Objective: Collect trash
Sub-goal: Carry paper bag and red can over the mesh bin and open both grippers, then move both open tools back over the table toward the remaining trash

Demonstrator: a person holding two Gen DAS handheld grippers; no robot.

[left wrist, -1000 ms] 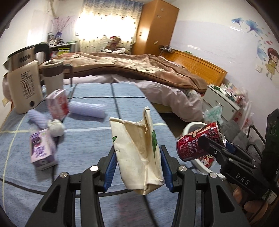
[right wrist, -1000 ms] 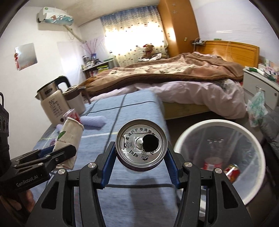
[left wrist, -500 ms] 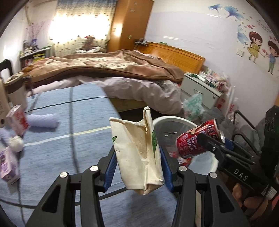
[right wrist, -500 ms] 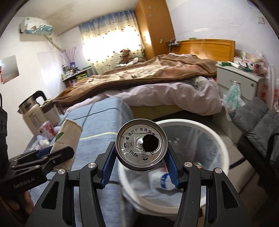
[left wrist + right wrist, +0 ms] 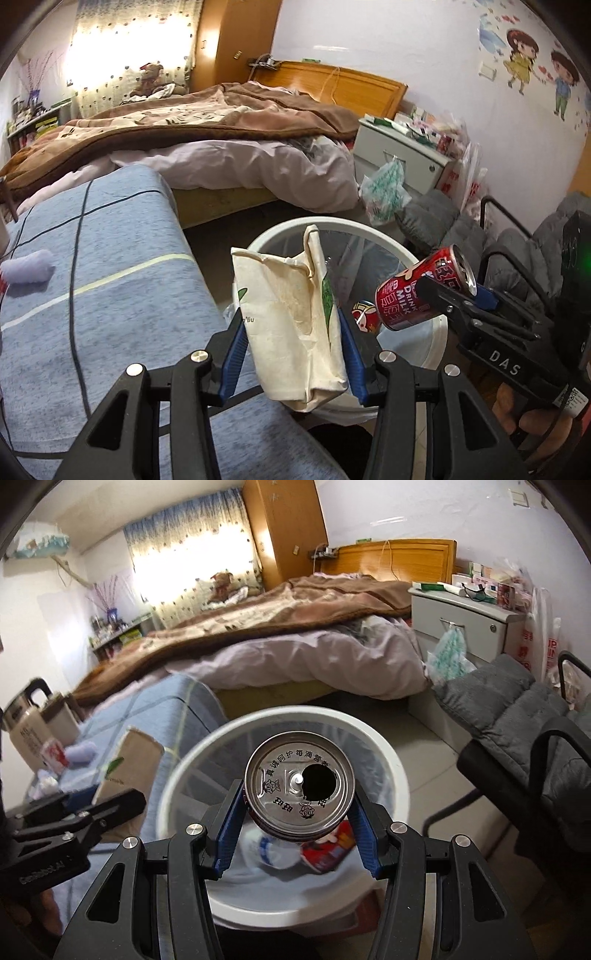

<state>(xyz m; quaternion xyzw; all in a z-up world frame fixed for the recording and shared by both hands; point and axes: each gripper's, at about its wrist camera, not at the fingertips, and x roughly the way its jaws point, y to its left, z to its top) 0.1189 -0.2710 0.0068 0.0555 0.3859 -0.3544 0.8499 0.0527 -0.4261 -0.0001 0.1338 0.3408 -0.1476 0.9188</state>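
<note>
My left gripper (image 5: 291, 339) is shut on a crumpled cream carton (image 5: 295, 314) and holds it at the near left rim of the white trash bin (image 5: 369, 230). My right gripper (image 5: 300, 814) is shut on an open red milk can (image 5: 299, 784), held over the bin's mouth (image 5: 177, 775). The can also shows in the left wrist view (image 5: 421, 290), and the carton in the right wrist view (image 5: 129, 771). A red can (image 5: 328, 851) and a white bottle (image 5: 269, 849) lie inside the bin.
The blue-clothed table (image 5: 110, 295) lies left of the bin, with a lilac roll (image 5: 27, 267), a kettle (image 5: 22, 731) and small cartons at its far end. A bed (image 5: 221, 136) stands behind. A grey padded chair (image 5: 517, 738) stands right of the bin.
Both grippers have swung right from over the table to the trash bin, still holding the carton and the can. The bin now sits directly below the can.
</note>
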